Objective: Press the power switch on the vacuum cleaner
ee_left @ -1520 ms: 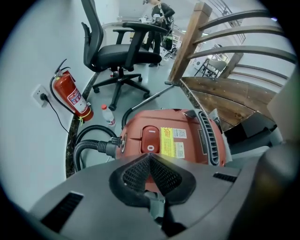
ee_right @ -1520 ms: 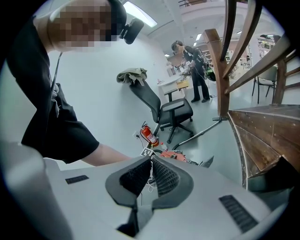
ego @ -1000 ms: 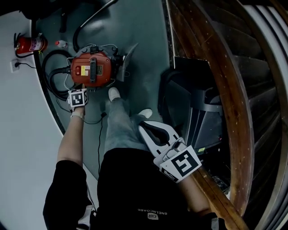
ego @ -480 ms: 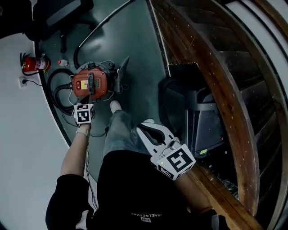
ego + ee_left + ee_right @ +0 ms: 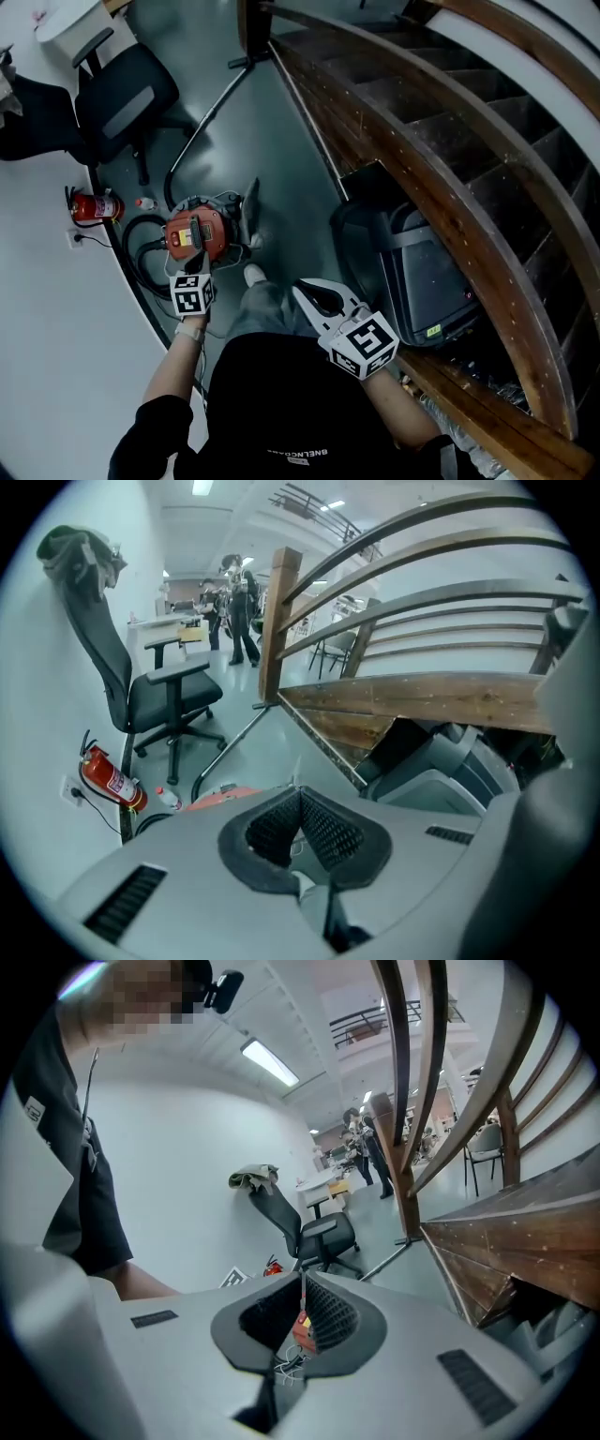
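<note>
A round red vacuum cleaner (image 5: 197, 234) with a black handle across its top stands on the grey floor, with a black hose (image 5: 145, 258) coiled at its left. In the head view my left gripper (image 5: 194, 268) is just on the near side of it, pointing at its top, jaws shut and empty. The left gripper view shows only a sliver of the vacuum cleaner (image 5: 220, 797) over the shut left gripper (image 5: 300, 791). My right gripper (image 5: 305, 289) hangs by the person's leg, shut and empty. Between the closed jaws of the right gripper (image 5: 302, 1281) a bit of the vacuum cleaner (image 5: 302, 1328) shows.
A red fire extinguisher (image 5: 94, 208) and a small bottle (image 5: 143, 202) stand by the white wall. A black office chair (image 5: 127, 98) is beyond them. The vacuum's metal wand (image 5: 211, 117) lies toward a wooden staircase (image 5: 450, 187). A dark bin-like case (image 5: 412, 272) sits under the stairs.
The head view has risen and drawn back, so the vacuum cleaner looks smaller and more of the room shows. My left gripper has lifted off the vacuum's near edge. The right gripper barely moved.
</note>
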Tool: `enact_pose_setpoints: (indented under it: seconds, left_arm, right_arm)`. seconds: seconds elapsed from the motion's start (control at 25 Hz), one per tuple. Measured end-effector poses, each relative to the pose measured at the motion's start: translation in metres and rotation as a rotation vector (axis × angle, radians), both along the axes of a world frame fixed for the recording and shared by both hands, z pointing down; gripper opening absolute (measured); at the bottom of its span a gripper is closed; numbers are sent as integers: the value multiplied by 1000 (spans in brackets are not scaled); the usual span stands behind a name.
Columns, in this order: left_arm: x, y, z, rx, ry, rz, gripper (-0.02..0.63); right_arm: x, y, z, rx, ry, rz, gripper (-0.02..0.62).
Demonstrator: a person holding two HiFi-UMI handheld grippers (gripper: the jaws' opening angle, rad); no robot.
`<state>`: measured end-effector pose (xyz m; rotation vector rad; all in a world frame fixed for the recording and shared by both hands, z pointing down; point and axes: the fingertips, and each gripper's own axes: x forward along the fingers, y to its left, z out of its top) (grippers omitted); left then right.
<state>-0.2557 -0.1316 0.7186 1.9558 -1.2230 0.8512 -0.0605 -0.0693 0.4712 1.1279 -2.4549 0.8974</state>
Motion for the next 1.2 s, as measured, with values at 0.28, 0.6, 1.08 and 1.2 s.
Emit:
enact_pose_setpoints:
  seconds: [0.28,0.6,1.08,1.2]
  left_arm:
    - [83,-1,-93,96,70,139,14]
    - [180,26,-200,181,207,305,14]
    - [280,66,-301,308,308,500,14]
    - [299,74,-321,337,344,529,14]
  right_arm:
    - [56,11,-33,70,-36,130,34]
    - [112,35,-66,135,-51,233,35]
    - [193,63,-106,246,-91,370,35]
    - [210,71,-111,267,-98,387,35]
